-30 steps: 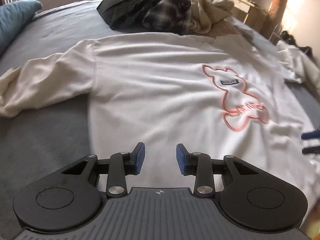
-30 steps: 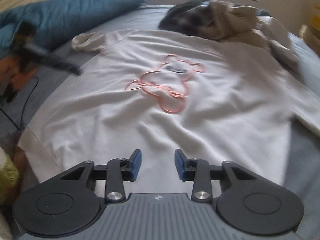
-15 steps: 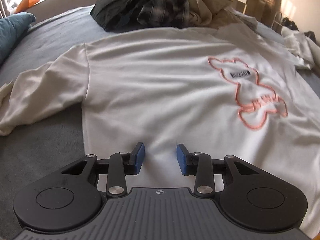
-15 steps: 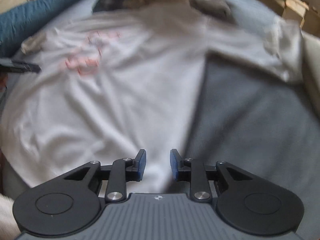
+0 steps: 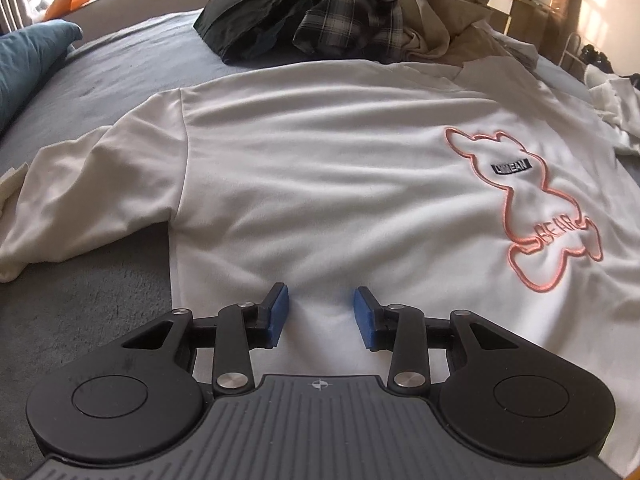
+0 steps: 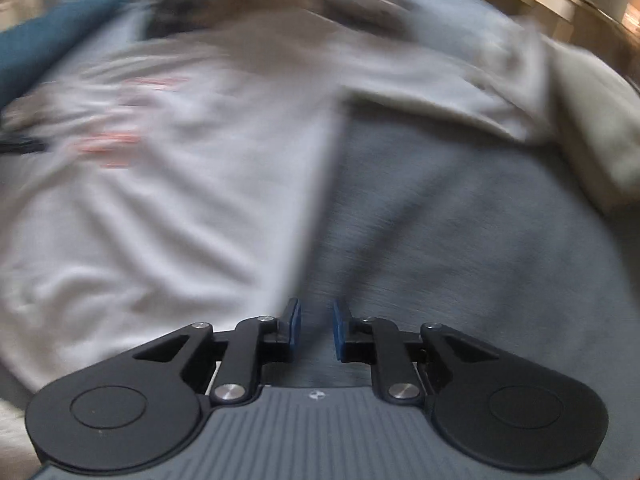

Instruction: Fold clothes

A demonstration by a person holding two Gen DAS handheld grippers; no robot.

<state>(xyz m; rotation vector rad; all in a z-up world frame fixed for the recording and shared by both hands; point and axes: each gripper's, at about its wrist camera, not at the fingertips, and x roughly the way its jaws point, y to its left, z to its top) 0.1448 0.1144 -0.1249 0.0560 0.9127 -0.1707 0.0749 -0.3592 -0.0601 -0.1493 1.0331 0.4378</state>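
Daylight from the far window; left wrist view sharp, warm glare top right. Right wrist view smeared by motion blur. Fisheye bends both edges.

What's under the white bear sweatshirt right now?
The white bear sweatshirt lies spread flat on the grey bed cover, which shows along both its sides. Anything directly beneath the cloth is covered and cannot be seen.

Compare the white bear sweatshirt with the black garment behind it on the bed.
Colour: the white sweatshirt carries a pink bear outline; the black garment is plain and dark.
Pose: the white sweatshirt is spread flat with one sleeve stretched out; the black garment lies bunched in a heap.
Place: the white sweatshirt lies right at the left gripper; the black garment sits beyond its far edge, beside a plaid shirt.
Both rest on the grey bed cover.
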